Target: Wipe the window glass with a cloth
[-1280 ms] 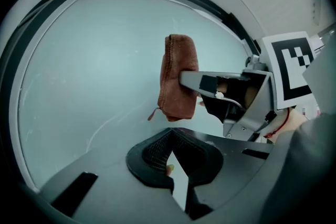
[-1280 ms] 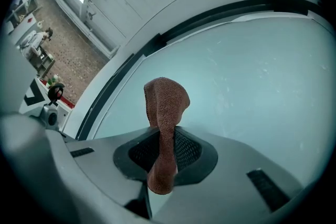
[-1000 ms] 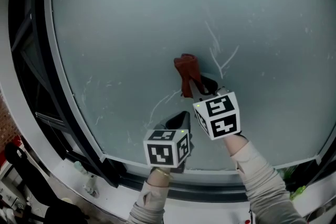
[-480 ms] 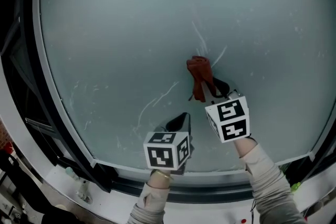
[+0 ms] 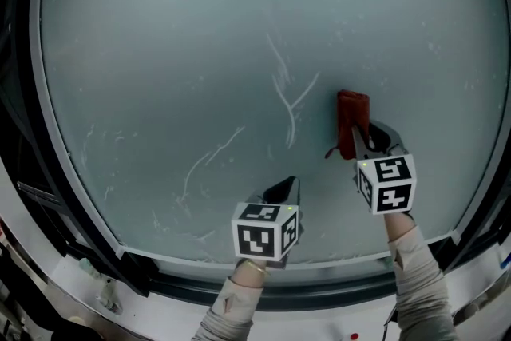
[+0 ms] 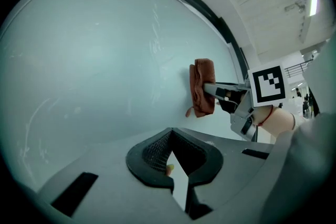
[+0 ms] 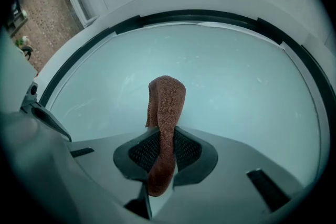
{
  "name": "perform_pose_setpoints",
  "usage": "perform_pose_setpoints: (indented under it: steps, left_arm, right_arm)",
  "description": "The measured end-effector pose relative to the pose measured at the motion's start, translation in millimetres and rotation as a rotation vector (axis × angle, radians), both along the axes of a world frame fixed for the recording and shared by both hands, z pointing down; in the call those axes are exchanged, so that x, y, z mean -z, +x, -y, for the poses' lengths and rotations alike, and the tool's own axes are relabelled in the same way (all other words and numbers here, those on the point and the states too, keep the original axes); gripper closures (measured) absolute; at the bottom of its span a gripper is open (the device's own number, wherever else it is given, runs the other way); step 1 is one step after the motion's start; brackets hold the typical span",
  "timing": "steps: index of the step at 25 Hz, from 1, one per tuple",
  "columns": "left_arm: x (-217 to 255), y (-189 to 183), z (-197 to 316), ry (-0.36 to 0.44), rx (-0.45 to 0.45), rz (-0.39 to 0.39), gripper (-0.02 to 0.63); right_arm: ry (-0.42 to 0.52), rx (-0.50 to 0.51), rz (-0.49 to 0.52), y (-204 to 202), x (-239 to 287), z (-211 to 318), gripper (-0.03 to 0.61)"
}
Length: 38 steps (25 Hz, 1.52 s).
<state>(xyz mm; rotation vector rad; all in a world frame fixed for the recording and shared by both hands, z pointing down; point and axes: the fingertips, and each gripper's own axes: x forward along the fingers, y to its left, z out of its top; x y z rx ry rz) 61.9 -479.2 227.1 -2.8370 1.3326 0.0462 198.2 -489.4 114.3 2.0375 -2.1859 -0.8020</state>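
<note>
Head view: my right gripper [image 5: 361, 141] pinches the red-brown cloth [image 5: 352, 120] on the window glass [image 5: 200, 52], at 3 o'clock from centre. The cloth's long axis runs 12 to 6. My left gripper [image 5: 283, 189] sits at 6 o'clock, jaws pressed together, empty.

Left gripper view: cloth at 2 o'clock, upright.

Right gripper view: cloth clamped between my jaws, folded end pointing to 12.

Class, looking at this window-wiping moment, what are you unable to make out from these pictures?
- Head view: the wiping face of the rust-red cloth is turned toward the frosted window glass and hidden by the cloth itself.
- All views: whatever lies beyond the glass is hazed out by the pane.
- Head view: the dark window frame is cut off by the picture edges.
- Head view: a small pale object at lower left is too small and dim to name.
</note>
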Motion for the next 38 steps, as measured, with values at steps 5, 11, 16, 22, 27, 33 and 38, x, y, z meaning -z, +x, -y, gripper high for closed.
perform_pose_setpoints:
  steps: [5, 11, 16, 22, 27, 33, 38]
  left_arm:
    - [-3.7, 22.3, -1.0, -0.005, -0.041, -0.001, 0.609]
    - [-6.9, 35.5, -4.1, -0.009, -0.069, 0.005, 0.611]
    - [-4.6, 35.1, -5.7, -0.005, -0.073, 0.002, 0.610]
    - [-11.8, 8.4, -4.6, -0.015, -0.028, 0.000, 0.611]
    - [-25.8, -33.3, -2.9, -0.037, 0.040, -0.007, 0.611]
    - [-43.5, -91.7, -2.4, -0.056, 0.134, -0.023, 0.610]
    - [-65.1, -133.0, -0.6, -0.091, 0.217, -0.032, 0.611]
  right_arm:
    - [0.001, -0.100, 0.028, 56.7, -1.9, -7.2, 0.529]
    - [-0.002, -0.174, 0.042, 90.9, -3.1, -15.0, 0.531]
    - [0.008, -0.182, 0.063, 93.6, -2.6, -24.9, 0.529]
    - [0.032, -0.061, 0.086, 37.1, -16.3, -43.5, 0.531]
    - [0.015, 0.103, 0.092, -40.3, -36.6, -42.1, 0.530]
    - [-0.041, 0.276, 0.077, -134.9, -69.9, -29.7, 0.529]
    - [-0.089, 0.372, 0.054, -196.1, -94.9, -19.0, 0.530]
